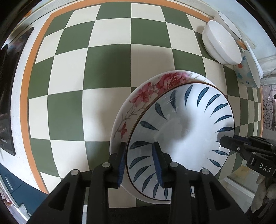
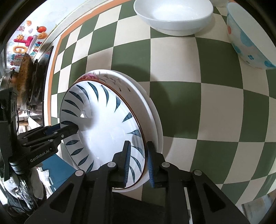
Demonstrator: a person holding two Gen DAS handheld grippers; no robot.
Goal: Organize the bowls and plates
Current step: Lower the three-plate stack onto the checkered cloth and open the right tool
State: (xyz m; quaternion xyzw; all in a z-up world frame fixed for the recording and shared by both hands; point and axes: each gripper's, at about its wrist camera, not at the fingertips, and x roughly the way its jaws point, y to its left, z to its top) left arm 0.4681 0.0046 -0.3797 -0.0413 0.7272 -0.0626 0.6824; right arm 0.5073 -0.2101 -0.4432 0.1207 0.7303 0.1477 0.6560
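Observation:
A blue-leaf plate (image 1: 182, 137) lies on top of a rose-patterned plate (image 1: 148, 93), stacked on the checkered cloth. My left gripper (image 1: 139, 163) is shut on the near rims of the stack, one finger under, one on top. My right gripper (image 2: 138, 162) is shut on the opposite rim of the same stack (image 2: 107, 124); a white plate edge (image 2: 153, 117) shows below it. Each gripper shows in the other's view, the right gripper (image 1: 229, 144) and the left gripper (image 2: 69, 131).
A white bowl (image 2: 172, 15) and a bowl with blue and orange dots (image 2: 248, 39) sit at the far side of the green-and-cream checkered cloth (image 1: 103, 86). A stove with a pan (image 2: 25, 77) stands beyond the cloth's orange border. The table edge is close behind the stack.

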